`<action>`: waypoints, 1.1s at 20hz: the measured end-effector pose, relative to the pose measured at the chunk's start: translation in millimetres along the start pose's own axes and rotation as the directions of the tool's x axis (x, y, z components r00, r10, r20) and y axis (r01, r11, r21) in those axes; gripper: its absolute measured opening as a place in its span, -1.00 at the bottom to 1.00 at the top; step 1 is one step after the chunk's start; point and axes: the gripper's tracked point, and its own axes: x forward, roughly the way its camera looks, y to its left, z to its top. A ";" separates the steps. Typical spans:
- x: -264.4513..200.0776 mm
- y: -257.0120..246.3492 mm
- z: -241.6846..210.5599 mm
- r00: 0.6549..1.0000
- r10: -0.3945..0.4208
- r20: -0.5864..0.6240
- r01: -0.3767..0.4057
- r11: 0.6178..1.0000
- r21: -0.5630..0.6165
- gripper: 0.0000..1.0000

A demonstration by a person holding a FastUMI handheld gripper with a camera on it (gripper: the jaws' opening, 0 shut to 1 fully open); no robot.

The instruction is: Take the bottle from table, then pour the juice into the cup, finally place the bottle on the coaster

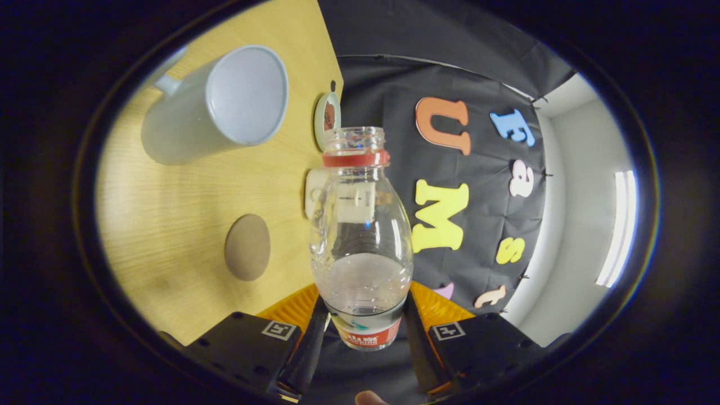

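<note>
My gripper [364,318] is shut on a clear plastic bottle [363,225], both fingers pressing on its lower body near the label. The bottle has a red neck ring, its mouth is uncapped, and clear liquid sits in its lower part. It points straight ahead along the fingers, and the whole view is rolled sideways against the wooden table [169,214]. A white cup [225,104] with a handle stands on the table beyond the fingers, ahead of the bottle's mouth and to one side, its inside showing white. A round brown coaster [247,247] lies on the table nearer to the fingers.
A small round disc with a brown picture [327,118] lies near the table's far edge, close to the bottle's mouth. A white rectangular thing [314,191] shows partly behind the bottle. The table ends at the black cloth wall [478,197].
</note>
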 end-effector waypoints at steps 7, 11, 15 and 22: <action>-3.2 -4.9 4.7 1.000 0.004 0.006 -0.004 0.999 -0.040 0.46; -6.2 -8.7 7.0 1.000 -0.001 0.011 0.002 0.999 -0.049 0.46; -6.4 -13.6 8.1 1.000 -0.010 0.013 0.010 0.998 -0.066 0.46; -7.3 -29.0 10.9 0.999 -0.037 0.020 0.039 0.994 -0.098 0.46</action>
